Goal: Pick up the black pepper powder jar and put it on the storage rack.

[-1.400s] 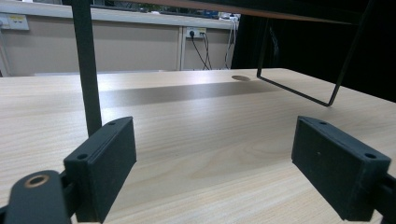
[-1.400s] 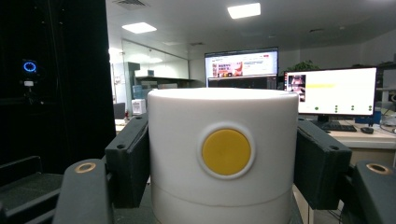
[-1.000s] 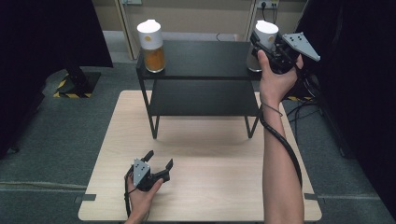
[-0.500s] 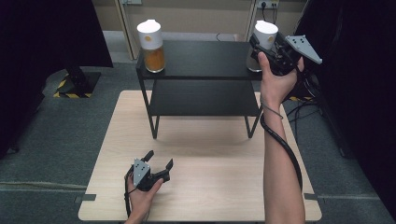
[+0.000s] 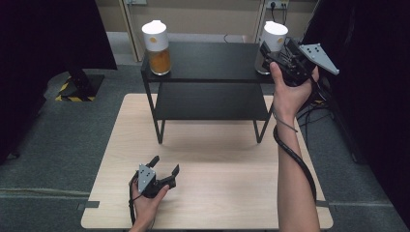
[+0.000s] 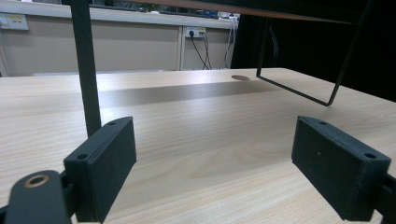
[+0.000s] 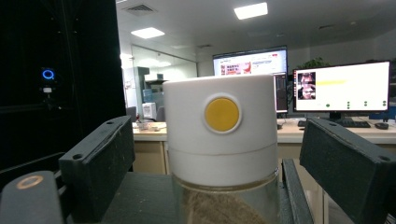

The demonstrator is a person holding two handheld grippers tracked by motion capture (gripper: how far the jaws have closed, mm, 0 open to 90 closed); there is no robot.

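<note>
Atop the black shelf [image 5: 212, 60], the jar [image 7: 219, 140] stands between the right gripper's [image 7: 219, 154] just-parted jaws.

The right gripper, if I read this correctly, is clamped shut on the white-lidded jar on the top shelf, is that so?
Not quite: the right gripper has just been opening. In the right gripper view its jaws stand apart from the white-lidded jar between them, on the top shelf.

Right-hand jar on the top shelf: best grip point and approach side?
Grip the jar on its white cap, level from the front, as the right gripper is lined up. The cap is a straight, upright cylinder, and the open jaws stand on either side of it with gaps showing. It sits near the shelf corner, so a sideways approach looks tighter.
</note>
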